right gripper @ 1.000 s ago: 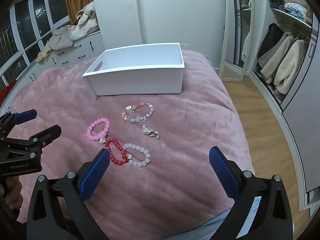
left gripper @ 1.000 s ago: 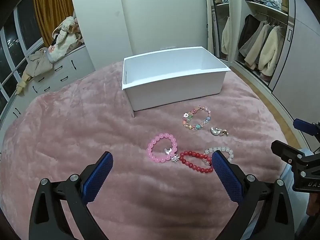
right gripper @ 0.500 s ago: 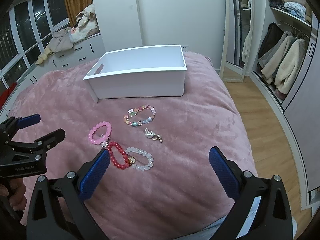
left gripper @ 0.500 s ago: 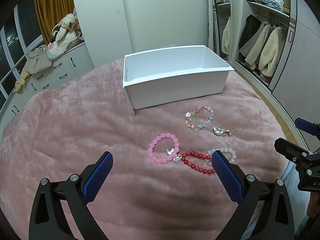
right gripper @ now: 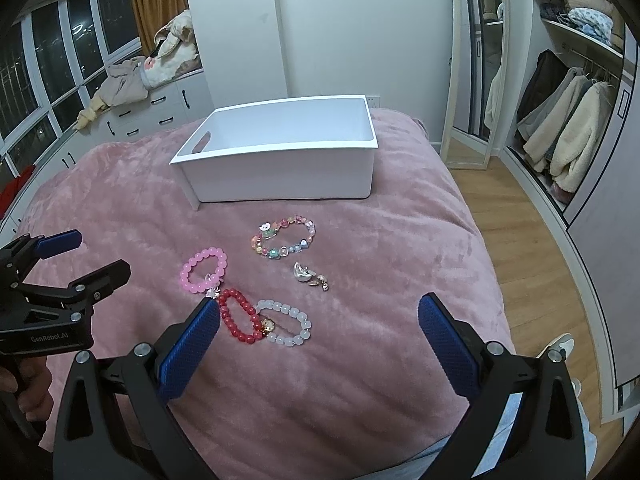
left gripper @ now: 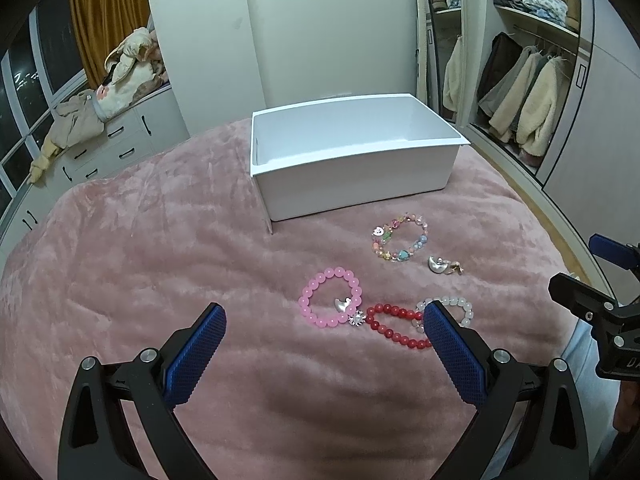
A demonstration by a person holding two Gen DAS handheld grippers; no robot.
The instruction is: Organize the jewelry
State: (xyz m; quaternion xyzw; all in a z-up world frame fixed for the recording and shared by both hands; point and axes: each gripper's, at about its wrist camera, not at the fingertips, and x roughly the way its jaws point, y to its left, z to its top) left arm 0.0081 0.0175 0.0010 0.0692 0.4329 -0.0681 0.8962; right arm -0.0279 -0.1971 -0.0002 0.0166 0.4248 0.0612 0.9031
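While both my left gripper [left gripper: 322,322] and right gripper [right gripper: 319,312] hover spread, holding nothing | bracelets [right gripper: 244,316] lie at 12 o'clock, white bin [right gripper: 280,152] beyond | bare pink blanket [left gripper: 140,248] toward 9 o'clock

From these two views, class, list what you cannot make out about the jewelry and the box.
- Box floor: both views, near wall hides most; contents unknown.
- Red bracelet and clear bracelet: left view, left gripper finger covers their near ends.
- Silver charm: both views, too small for detail.
- Right gripper: left view, cut by right edge.
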